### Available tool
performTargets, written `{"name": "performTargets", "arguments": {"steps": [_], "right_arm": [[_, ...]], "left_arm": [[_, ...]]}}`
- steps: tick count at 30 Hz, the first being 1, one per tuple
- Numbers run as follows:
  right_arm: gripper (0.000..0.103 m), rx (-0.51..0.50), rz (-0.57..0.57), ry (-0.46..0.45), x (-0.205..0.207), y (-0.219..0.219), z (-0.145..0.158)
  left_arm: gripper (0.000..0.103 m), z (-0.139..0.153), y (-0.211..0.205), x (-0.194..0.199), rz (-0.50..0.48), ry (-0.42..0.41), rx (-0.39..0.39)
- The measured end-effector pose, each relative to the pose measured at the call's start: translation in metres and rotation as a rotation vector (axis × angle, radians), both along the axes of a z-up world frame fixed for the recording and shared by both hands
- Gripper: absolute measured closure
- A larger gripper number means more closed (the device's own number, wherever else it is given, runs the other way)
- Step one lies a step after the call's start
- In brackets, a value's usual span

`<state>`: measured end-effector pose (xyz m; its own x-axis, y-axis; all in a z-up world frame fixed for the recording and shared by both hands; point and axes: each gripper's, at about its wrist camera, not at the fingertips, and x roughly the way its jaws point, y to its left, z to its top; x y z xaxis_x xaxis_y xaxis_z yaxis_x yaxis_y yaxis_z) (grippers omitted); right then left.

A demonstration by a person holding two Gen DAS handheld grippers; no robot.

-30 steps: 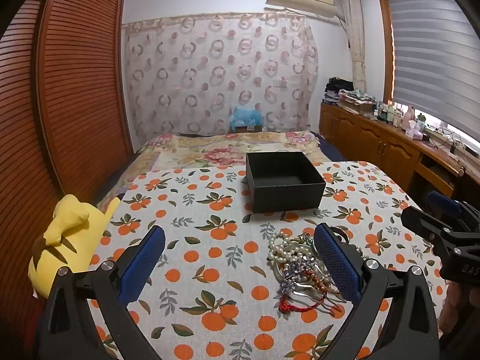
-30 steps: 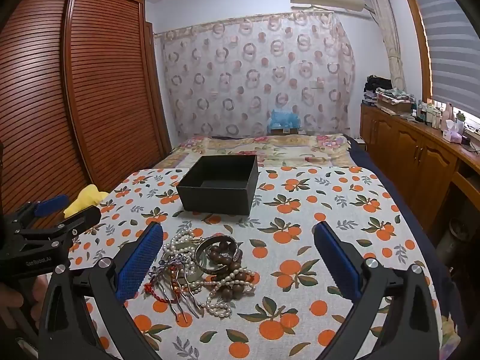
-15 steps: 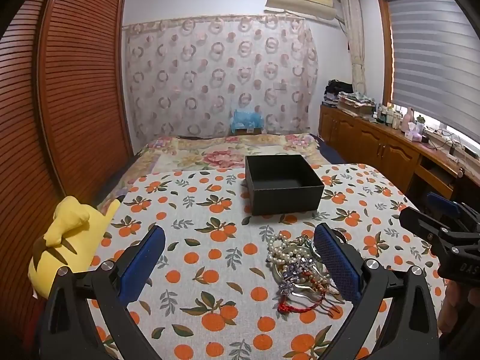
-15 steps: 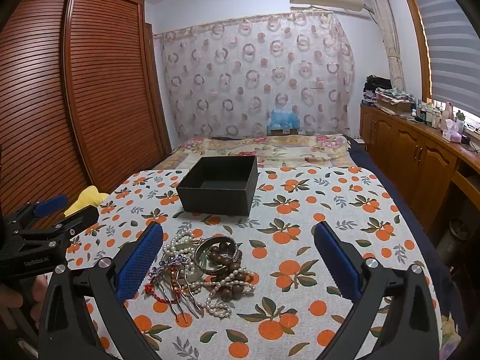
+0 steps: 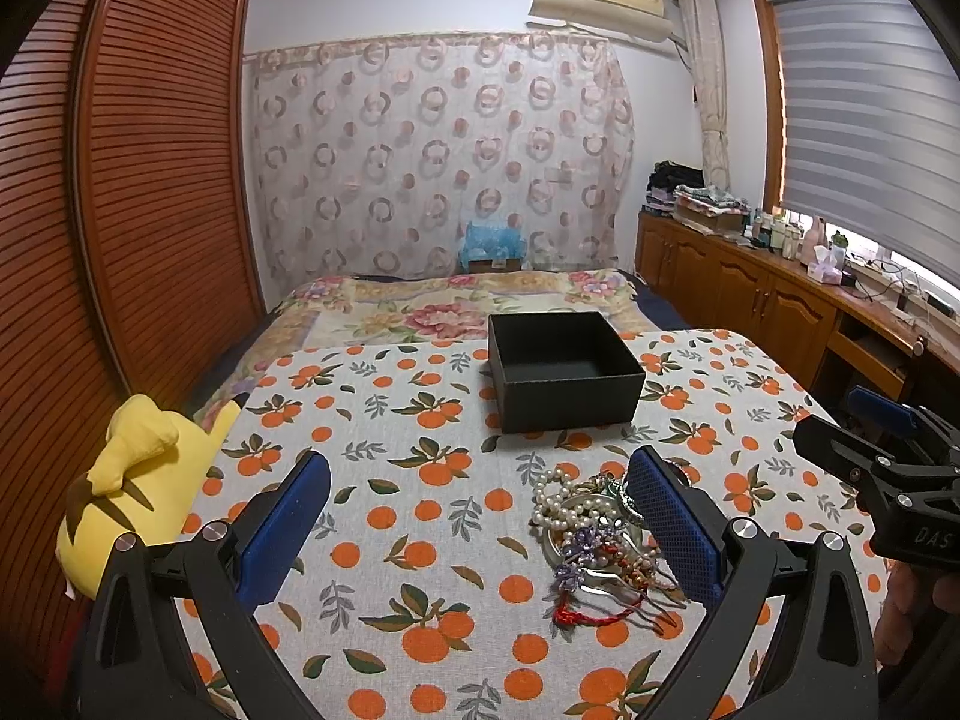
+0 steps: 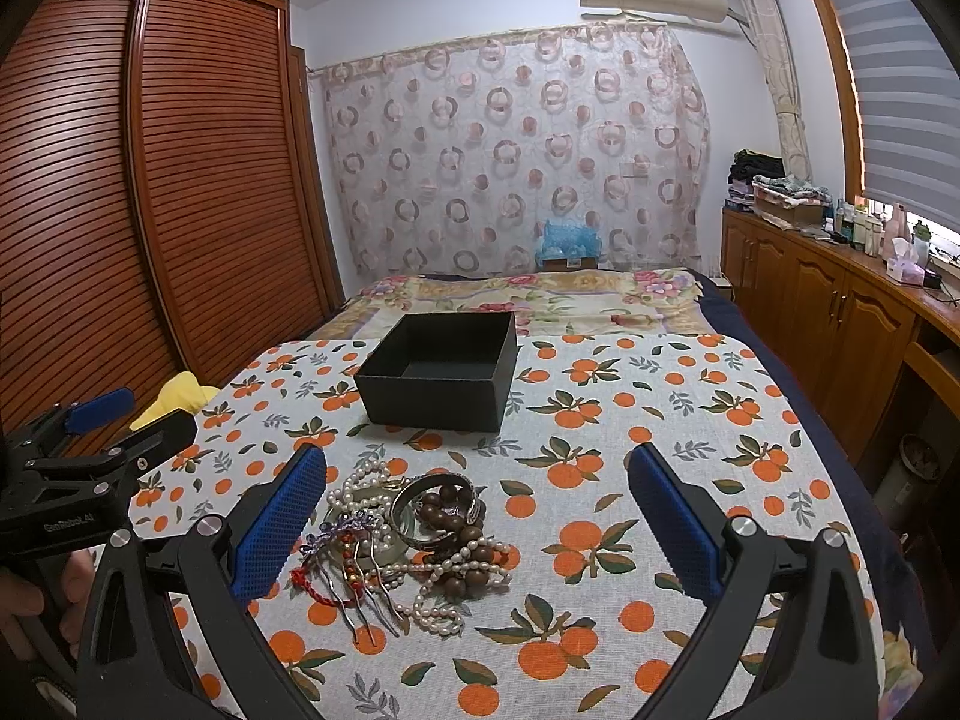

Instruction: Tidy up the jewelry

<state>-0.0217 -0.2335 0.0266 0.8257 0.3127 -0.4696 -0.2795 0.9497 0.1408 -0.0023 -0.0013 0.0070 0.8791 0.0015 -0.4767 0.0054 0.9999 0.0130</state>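
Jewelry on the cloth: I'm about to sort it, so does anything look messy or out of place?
Yes. The jewelry lies in one tangled heap, pearl strands over bangle and hairpins, outside the black box, which looks empty.

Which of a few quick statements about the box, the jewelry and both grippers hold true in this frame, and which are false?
1. The black box holds no jewelry. True.
2. The jewelry pile lies on the orange-print cloth, nearer the camera than the box. True.
3. The right gripper is shut on a bracelet. False: it is open and holds nothing.
4. The left gripper is shut. False: open.
5. A yellow plush toy sits inside the box. False: it lies at the cloth's left edge.
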Motion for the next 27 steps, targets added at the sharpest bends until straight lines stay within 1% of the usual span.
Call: {"name": "performTargets", "arguments": {"steps": [2, 3, 19, 22, 27], "right_arm": [[0.002, -0.001, 0.0, 0.003, 0.0, 0.0, -0.001], [0.002, -0.002, -0.001, 0.002, 0.0, 0.001, -0.001], [0.002, 0.0, 0.0, 0.002, 0.0, 0.0, 0.0], [0.002, 0.001, 0.0, 0.002, 0.0, 0.0, 0.0], [0.002, 0.001, 0.0, 0.002, 0.0, 0.0, 0.0]], "left_arm": [[0.007, 0.002, 0.0, 0.0, 0.0, -0.001, 0.002], [0.007, 0.008, -0.001, -0.002, 0.0, -0.002, 0.003], [0.007, 0.004, -0.002, -0.001, 0.001, -0.005, 0.003], [0.007, 0.01, -0.005, -0.003, 0.0, -0.003, 0.001], [0.007, 0.01, -0.005, -0.003, 0.0, -0.004, 0.001]]}}
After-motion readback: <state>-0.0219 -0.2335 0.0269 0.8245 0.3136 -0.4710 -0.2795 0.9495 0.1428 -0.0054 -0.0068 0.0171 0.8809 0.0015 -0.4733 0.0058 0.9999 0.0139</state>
